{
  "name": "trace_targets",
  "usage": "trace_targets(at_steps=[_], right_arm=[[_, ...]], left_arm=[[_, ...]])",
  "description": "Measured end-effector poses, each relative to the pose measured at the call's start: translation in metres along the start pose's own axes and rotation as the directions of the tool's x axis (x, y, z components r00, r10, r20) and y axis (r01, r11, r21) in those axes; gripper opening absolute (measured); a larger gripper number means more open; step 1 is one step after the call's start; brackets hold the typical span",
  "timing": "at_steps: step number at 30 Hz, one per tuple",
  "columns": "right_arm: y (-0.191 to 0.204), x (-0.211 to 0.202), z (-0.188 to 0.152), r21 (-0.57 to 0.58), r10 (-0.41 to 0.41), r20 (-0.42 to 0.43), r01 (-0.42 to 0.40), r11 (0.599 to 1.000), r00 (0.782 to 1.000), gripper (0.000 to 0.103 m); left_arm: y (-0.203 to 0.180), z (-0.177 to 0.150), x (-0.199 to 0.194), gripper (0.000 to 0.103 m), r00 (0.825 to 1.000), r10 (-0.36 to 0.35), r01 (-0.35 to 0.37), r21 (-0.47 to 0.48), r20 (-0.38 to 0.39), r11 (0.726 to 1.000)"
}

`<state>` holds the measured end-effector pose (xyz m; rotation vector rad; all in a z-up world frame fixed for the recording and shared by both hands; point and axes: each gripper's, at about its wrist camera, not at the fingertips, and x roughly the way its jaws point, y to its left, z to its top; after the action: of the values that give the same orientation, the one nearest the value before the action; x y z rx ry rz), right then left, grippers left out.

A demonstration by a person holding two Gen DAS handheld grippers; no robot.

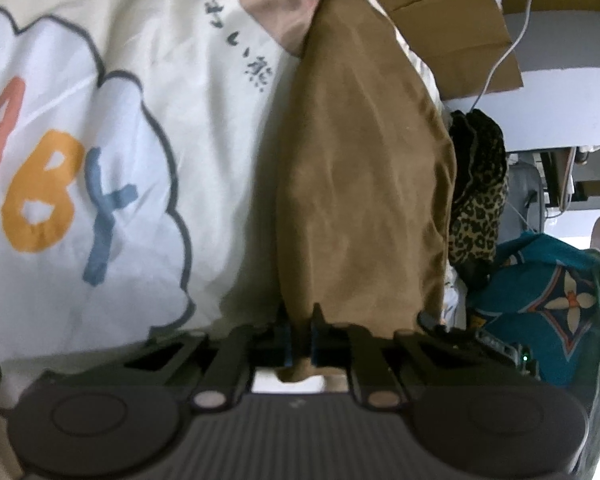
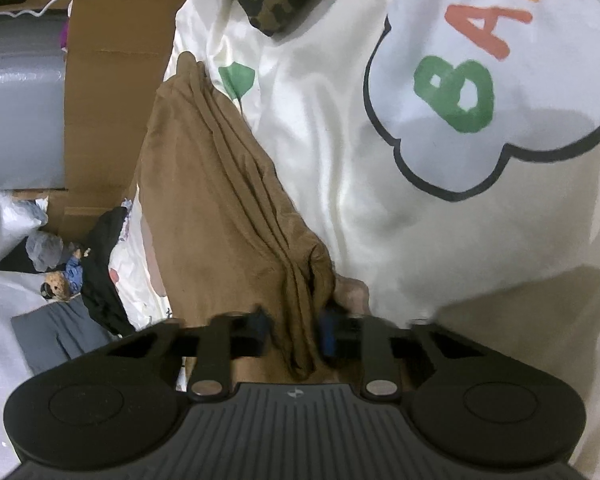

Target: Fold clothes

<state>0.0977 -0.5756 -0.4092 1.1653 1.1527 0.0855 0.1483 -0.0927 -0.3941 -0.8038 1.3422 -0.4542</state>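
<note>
Left wrist view: left gripper (image 1: 302,338) is clamped tight on one end of the brown cloth (image 1: 360,168), which runs out ahead of the fingers over the cream sheet (image 1: 220,120). Right gripper (image 2: 294,334) pinches a bunched, pleated end. Looks thin, floppy and light, so I'd hold it by the corners.
</note>
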Motion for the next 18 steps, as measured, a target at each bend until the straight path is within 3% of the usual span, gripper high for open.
trace_targets(at_steps=[9,18], right_arm=[[0.023,-0.023,-0.014,-0.031,-0.008,0.041,0.009,0.999,0.999,0.009],[0.029,-0.037,-0.031,-0.047,-0.020,-0.023,0.019,0.999,1.000,0.008]], left_arm=[[-0.031,0.000,-0.032,0.006,1.000,0.031,-0.031,0.064,0.002,0.997],[-0.038,-0.015,-0.045,0.006,0.997,0.077,-0.075,0.067,-0.029,0.995]])
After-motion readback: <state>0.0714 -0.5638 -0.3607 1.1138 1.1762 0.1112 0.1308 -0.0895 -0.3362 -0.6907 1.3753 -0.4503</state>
